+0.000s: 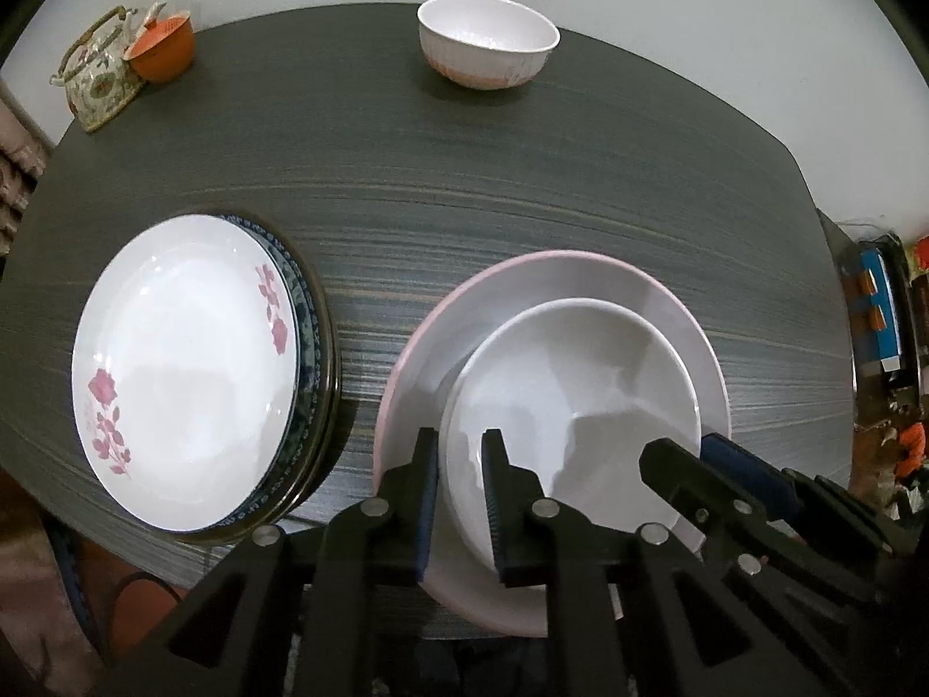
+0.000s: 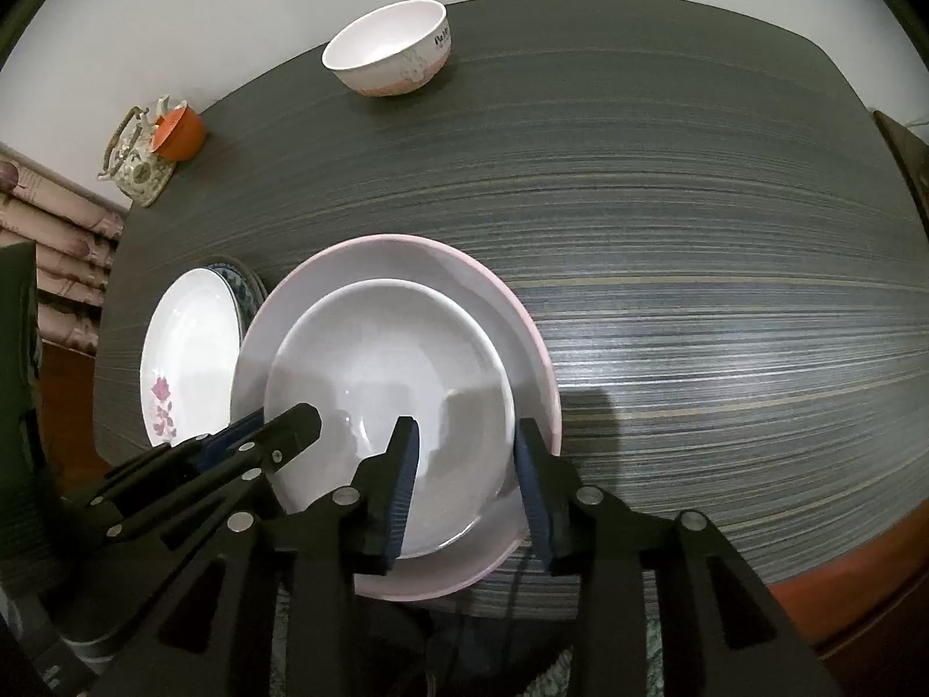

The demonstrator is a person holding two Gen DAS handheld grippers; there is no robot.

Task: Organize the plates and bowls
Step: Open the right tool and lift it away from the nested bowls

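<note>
Left wrist: white bowl (image 1: 586,383) rim between left tongs (image 1: 460,453) fingers.

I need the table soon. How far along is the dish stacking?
Done: floral plate tops the blue-rimmed plates. In hand: both the left gripper and right gripper straddle the rim of the white bowl nested in the pink bowl. Left: the far bowl stands alone.

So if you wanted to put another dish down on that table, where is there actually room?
The widest bare patch of the table lies right of the pink plate that holds the white bowl. Another runs between that stack and the far bowl. The near left is crowded: the flowered plate stack sits close beside the pink plate, and both sets of jaws are at the white bowl.
</note>
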